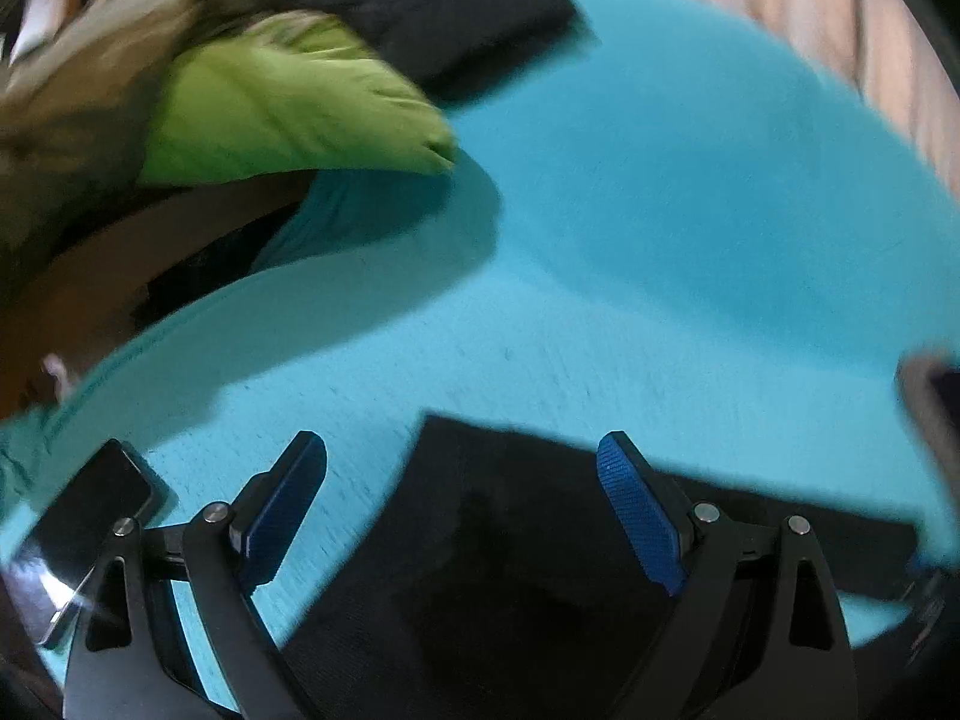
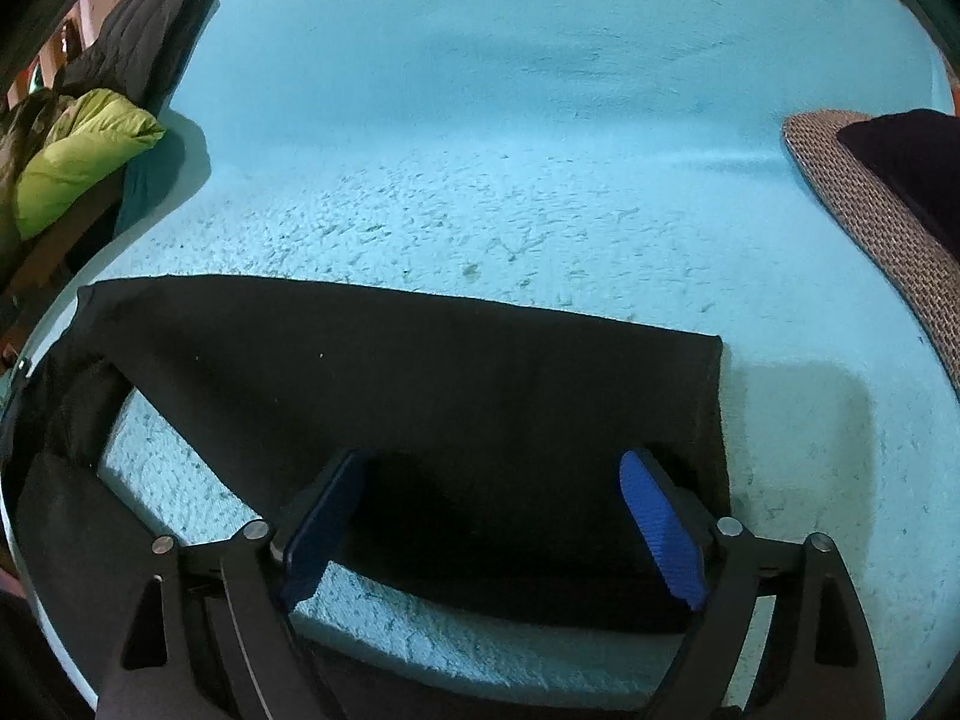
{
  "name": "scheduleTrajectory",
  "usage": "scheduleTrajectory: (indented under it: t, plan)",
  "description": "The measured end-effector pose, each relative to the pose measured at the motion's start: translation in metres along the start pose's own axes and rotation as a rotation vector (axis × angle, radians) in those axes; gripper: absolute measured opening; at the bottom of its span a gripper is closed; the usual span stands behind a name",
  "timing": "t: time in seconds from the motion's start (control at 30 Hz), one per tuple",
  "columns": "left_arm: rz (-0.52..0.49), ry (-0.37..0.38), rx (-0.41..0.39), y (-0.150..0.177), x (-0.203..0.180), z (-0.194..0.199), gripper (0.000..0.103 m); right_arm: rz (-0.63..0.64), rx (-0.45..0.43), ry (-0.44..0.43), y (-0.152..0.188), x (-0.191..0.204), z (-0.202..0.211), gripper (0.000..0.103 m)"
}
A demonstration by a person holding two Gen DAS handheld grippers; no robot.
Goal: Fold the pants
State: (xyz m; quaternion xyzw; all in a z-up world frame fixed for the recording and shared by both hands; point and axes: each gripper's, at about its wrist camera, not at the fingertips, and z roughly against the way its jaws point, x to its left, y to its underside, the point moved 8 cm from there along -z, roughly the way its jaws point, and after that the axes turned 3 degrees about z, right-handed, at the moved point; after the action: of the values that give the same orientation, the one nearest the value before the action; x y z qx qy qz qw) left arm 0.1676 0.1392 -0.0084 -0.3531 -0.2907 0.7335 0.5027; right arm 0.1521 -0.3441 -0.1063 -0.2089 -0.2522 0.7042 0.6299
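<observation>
- Both tongs are held spread wide: left tongs (image 1: 462, 492) above the black pants (image 1: 510, 540), nothing pinched.
- Right tongs (image 2: 492, 510) are spread over the pants (image 2: 420, 372), laid flat on the turquoise cover (image 2: 540, 150).

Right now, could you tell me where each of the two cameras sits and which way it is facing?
Left wrist: sits on the left gripper, looking forward and down along its open blue fingers at the black pants on the turquoise cover; this view is blurred.
Right wrist: sits on the right gripper, looking down past its open fingers at the pants on the cover; a woven mat lies at right.
Shared: pants, cover, a green cushion and a dark garment.
</observation>
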Motion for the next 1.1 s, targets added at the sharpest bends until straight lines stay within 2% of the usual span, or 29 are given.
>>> scheduleTrajectory:
  t: [0.1, 0.2, 0.3, 0.4, 0.57, 0.63, 0.73, 0.8, 0.87, 1.1]
  plan:
    - [0.111, 0.032, 0.028, -0.012, 0.032, -0.013, 0.092, -0.001, -0.008, -0.01, -0.002, -0.001, -0.002, 0.095]
    - [0.084, 0.076, 0.062, -0.027, 0.038, -0.031, 0.092, 0.003, -0.011, -0.015, -0.002, 0.001, -0.003, 0.096]
    - [-0.091, 0.13, 0.102, -0.032, 0.022, -0.048, 0.092, -0.002, -0.019, -0.023, -0.001, 0.0, -0.002, 0.097]
    - [-0.27, 0.175, 0.158, -0.022, 0.01, -0.071, 0.092, -0.005, -0.022, -0.028, 0.0, 0.0, -0.001, 0.097]
    - [-0.505, 0.221, 0.215, 0.001, -0.002, -0.094, 0.092, -0.006, -0.026, -0.033, 0.0, 0.0, -0.003, 0.097]
    - [-0.567, 0.242, 0.24, 0.011, -0.006, -0.098, 0.091, -0.005, -0.026, -0.034, 0.0, 0.0, -0.003, 0.098]
    - [-0.593, 0.3, 0.272, 0.017, -0.007, -0.108, 0.083, -0.004, -0.026, -0.034, 0.0, 0.0, -0.003, 0.098]
    - [-0.58, 0.339, 0.316, 0.018, -0.008, -0.117, 0.063, -0.003, -0.026, -0.035, 0.0, 0.0, -0.004, 0.098]
    - [-0.585, 0.373, 0.337, 0.014, -0.01, -0.124, 0.059, -0.003, -0.026, -0.034, 0.0, -0.001, -0.004, 0.098]
    - [-0.594, 0.443, 0.39, 0.022, -0.019, -0.126, 0.028, -0.001, -0.026, -0.032, 0.0, -0.001, -0.005, 0.099]
